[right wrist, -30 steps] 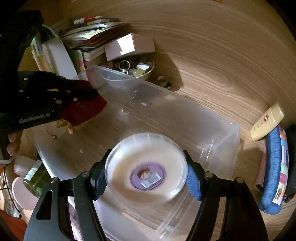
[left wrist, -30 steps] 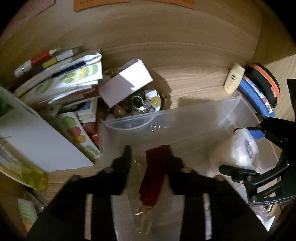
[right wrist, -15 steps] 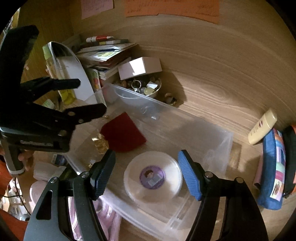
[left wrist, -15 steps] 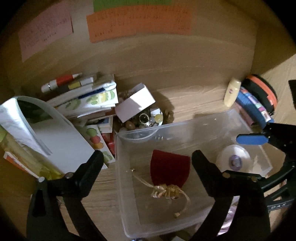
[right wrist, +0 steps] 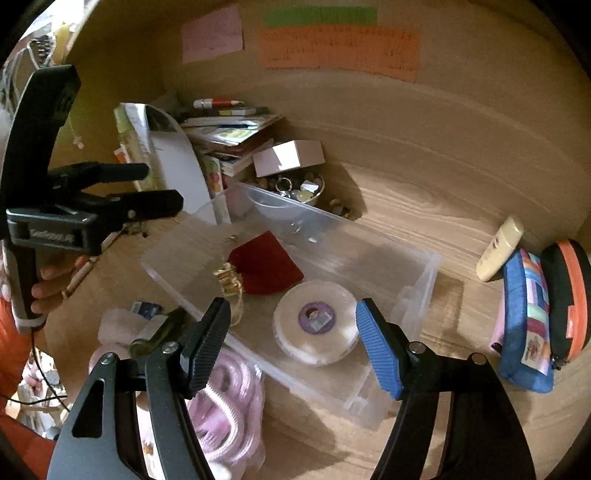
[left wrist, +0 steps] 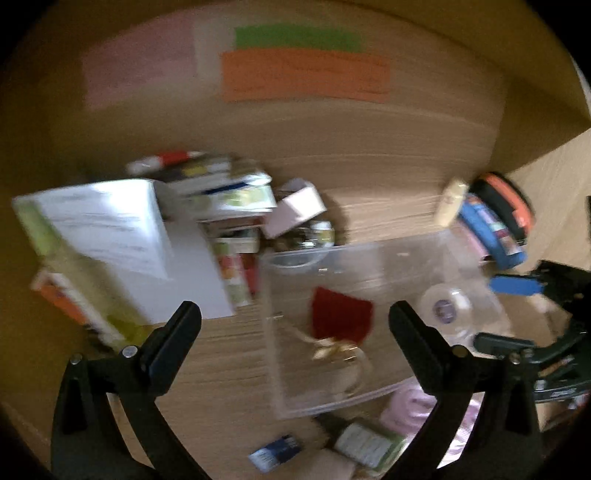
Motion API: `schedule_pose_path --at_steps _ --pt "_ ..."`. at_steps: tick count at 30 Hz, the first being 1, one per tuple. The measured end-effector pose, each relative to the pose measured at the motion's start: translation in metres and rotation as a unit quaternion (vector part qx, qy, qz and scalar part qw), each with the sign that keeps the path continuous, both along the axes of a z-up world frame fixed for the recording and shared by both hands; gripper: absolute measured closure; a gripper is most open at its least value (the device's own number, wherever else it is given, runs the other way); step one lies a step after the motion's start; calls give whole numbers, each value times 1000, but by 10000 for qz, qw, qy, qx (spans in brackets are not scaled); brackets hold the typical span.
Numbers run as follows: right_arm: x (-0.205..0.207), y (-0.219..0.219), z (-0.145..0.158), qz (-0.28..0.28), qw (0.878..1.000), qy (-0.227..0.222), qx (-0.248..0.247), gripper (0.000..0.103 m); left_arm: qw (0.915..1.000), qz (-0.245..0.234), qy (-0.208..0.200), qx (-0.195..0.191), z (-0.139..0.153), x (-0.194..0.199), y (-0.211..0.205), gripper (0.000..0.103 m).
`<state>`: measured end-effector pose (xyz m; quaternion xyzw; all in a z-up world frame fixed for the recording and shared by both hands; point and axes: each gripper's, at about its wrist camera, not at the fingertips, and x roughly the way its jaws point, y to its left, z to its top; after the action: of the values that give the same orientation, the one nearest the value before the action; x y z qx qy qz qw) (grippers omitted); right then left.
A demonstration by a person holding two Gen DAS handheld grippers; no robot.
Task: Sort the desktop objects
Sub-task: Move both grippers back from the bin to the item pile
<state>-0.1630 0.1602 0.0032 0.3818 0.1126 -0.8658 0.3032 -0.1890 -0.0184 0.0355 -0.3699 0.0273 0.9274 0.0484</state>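
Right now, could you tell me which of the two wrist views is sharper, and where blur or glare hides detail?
The left wrist view is motion-smeared throughout: the red pouch and clear bin have soft edges, and the wall notes are unreadable. The right wrist view is sharper: the round container shows its purple label, though the bin's walls catch pale glare. Both bend straight lines and darken toward the rim.

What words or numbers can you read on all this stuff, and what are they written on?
"GenRobot.AI", faint raised letters, partly guessed, on the black body of the left claw.
Pink sticky note, green paper strip and orange paper strip on the wall: handwriting too small to read.
Purple label on the round white plastic tub: too small.
Cream bottle: logo unreadable.
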Motion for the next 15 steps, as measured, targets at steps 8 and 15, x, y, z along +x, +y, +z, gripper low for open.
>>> schedule_pose_path --at_steps 8,15 --pt "38 16 10 -115 9997 139 -171 35 9936 38 -143 1121 23 32 -26 12" --pt "71 39 11 -273 9990 262 -255 27 9971 139 220 715 38 80 -37 11"
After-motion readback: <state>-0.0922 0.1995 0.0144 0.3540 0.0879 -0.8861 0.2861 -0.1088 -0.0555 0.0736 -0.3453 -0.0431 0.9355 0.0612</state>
